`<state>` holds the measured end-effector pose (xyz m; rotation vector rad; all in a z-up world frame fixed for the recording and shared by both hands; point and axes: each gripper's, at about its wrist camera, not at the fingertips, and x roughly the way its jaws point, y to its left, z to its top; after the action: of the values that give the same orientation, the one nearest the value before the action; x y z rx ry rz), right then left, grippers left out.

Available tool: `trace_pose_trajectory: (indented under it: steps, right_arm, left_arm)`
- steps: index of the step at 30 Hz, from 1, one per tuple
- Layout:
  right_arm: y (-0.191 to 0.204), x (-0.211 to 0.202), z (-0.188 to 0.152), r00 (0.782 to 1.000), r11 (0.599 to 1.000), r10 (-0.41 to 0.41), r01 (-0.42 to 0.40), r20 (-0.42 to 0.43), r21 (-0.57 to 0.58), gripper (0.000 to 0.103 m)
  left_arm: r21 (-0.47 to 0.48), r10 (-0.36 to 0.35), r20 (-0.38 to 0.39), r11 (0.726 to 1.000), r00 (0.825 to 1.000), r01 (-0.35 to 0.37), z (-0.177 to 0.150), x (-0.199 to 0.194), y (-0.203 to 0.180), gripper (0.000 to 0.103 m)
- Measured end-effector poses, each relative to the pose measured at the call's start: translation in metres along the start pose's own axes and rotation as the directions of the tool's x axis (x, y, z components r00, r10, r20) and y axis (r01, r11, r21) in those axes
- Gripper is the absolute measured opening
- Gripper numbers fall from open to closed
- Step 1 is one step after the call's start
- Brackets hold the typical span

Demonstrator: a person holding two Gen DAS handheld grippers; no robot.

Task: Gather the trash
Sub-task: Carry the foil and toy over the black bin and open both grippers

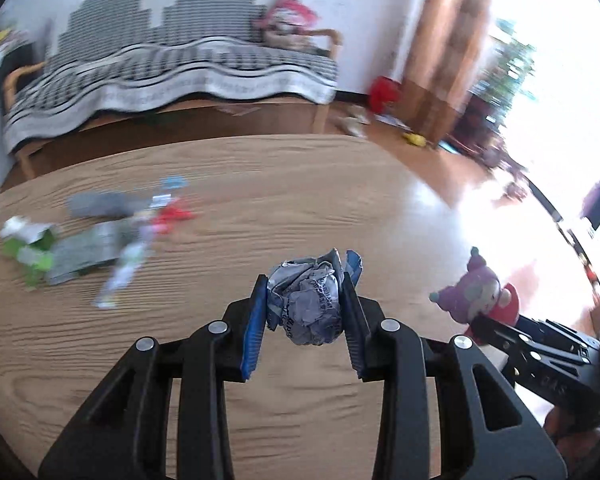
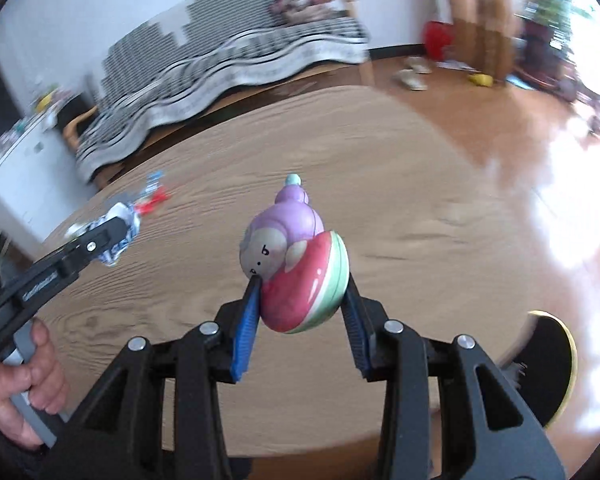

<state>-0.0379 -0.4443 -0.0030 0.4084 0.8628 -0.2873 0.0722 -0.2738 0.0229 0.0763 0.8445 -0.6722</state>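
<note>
Left gripper (image 1: 305, 300): jaws clamped on a crumpled silver wrapper ball (image 1: 306, 300), held above the wooden table (image 1: 340, 200), probably for carrying off

Right gripper (image 2: 300, 300): jaws pinch a purple figurine on a watermelon slice (image 2: 294, 264); likely lifted out of the way

Far left: loose wrappers (image 1: 92, 236) lie uncollected on the table

Views: only the right wrist shows a black disc (image 2: 548, 364) at the near right; the bin is unseen

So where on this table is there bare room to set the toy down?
Bare wood lies ahead of the right tongs holding the purple toy, out to the table's far edge. The left end is crowded with loose wrappers, beyond the left tongs gripping the crumpled wrapper.
</note>
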Motion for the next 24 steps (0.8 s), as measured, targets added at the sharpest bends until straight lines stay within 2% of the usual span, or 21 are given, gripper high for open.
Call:
trace_pose_trajectory:
  steps: [4, 7, 10, 14, 20, 24]
  right_arm:
    - [-0.073, -0.03, -0.015, 0.992, 0.989, -0.127, 0.124, 0.027, 0.085, 0.04]
    - [-0.128, -0.052, -0.031, 0.98, 0.967, -0.196, 0.188, 0.034, 0.171, 0.04]
    - [-0.184, -0.073, -0.053, 0.959, 0.928, -0.284, 0.268, 0.025, 0.259, 0.04]
    - [-0.248, -0.096, -0.082, 0.942, 0.867, -0.336, 0.315, -0.014, 0.386, 0.04]
    - [-0.308, -0.101, -0.115, 0.924, 0.791, -0.364, 0.373, -0.117, 0.485, 0.04]
    - [-0.32, -0.091, -0.125, 0.918, 0.778, -0.357, 0.395, -0.174, 0.488, 0.04]
  left_arm:
    - [0.085, -0.094, -0.022, 0.992, 0.995, 0.095, -0.012, 0.015, -0.072, 0.034]
    - [0.155, -0.172, -0.051, 0.972, 0.984, 0.178, -0.024, 0.026, -0.131, 0.034]
    - [0.241, -0.244, -0.073, 0.937, 0.967, 0.255, -0.042, 0.032, -0.186, 0.034]
    - [0.328, -0.326, -0.126, 0.878, 0.937, 0.349, -0.07, 0.042, -0.249, 0.034]
    - [0.358, -0.368, -0.195, 0.836, 0.909, 0.415, -0.098, 0.059, -0.299, 0.034]
    - [0.367, -0.378, -0.221, 0.822, 0.899, 0.436, -0.108, 0.07, -0.317, 0.035]
